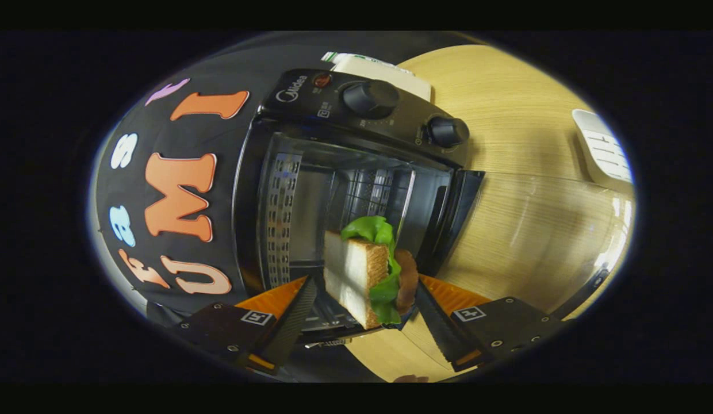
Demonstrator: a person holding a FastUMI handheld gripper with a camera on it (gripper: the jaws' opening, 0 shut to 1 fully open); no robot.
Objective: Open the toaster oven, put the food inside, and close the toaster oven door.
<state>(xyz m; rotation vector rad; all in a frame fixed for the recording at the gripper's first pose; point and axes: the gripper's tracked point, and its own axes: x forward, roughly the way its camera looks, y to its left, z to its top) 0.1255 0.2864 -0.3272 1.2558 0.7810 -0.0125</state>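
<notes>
So the whole view is rolled sideways here, which takes a second to get used to. The toaster oven (356, 190) sits right ahead of the gripper (362, 313), its door (540, 230) swung fully open and lying flat out over the wooden table (506, 98), off toward 3 o'clock from the cavity. You can see the wood grain straight through the door glass. The control panel runs along the 12 to 1 o'clock side of the oven, with a big knob (370, 98) and a smaller knob (447, 131) further toward 2 o'clock, plus a little red indicator light (322, 80) next to the big one.

The food is a sandwich (368, 276): toasted bread slices with green lettuce poking out at 12 and 6 o'clock, and a brownish-red slice of something on its 3 o'clock side. It sits between the two fingers, right at the mouth of the oven cavity. The right-hand finger (443, 330) looks like it's touching the filling side. The other finger (293, 322) seems to have a gap between it and the bread, so I honestly can't tell whether the tongs are really pinching it or just loosely bracketing it.

Inside the oven you can make out the perforated metal wall (282, 218) at 9 o'clock and a wire rack (368, 192) at the back. There's a white boxy thing (385, 72) behind the oven at 12 o'clock, and a white ribbed object (604, 152) on the table way out at 2 o'clock.
</notes>
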